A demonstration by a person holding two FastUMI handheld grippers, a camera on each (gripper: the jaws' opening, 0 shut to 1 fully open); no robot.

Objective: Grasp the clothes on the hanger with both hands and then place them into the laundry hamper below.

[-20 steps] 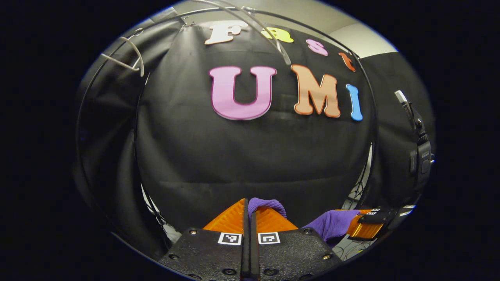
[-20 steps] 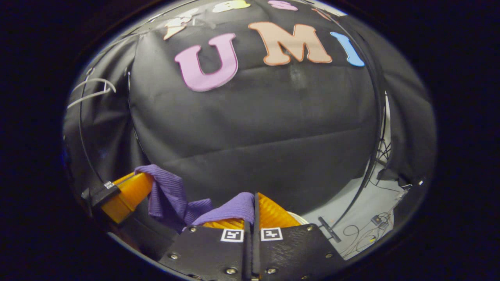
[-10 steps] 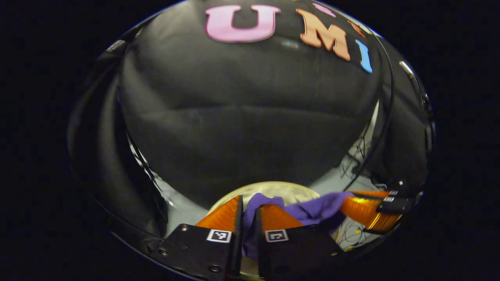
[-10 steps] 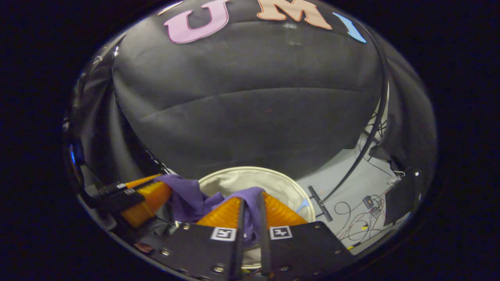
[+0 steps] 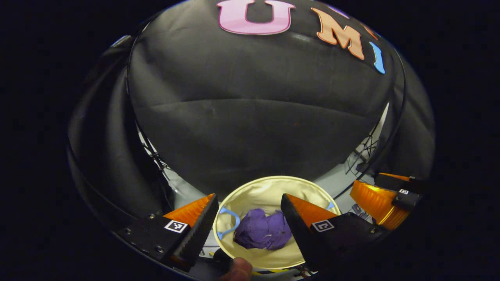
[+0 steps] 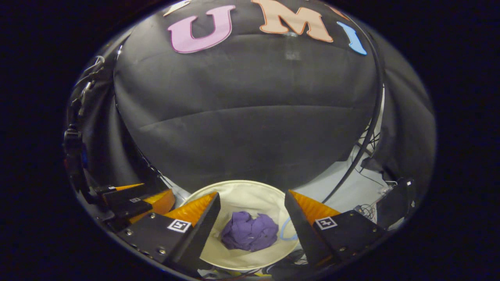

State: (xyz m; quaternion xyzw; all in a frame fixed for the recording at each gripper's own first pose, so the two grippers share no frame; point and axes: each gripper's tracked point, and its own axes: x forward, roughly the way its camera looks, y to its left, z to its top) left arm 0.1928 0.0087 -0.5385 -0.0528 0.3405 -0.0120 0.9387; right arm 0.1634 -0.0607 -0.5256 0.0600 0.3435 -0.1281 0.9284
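hamper (image 5: 269,187) below, clothes (image 5: 262,233) inside

Purple clothes (image 5: 262,233) in hamper (image 5: 269,187); gripper (image 5: 248,210) spread.

1. The left tongs (image 5: 249,214) are hanging with their two fingers spread wide apart, nothing between them.
2. The right tongs (image 6: 252,212) are likewise gaping, their fingers holding nothing.
3. Both tongs are pointing forward and downward, side by side; each is showing at the edge of the other's view.
4. A fingertip (image 5: 238,269) is peeking in at the bottom of the left gripper view.
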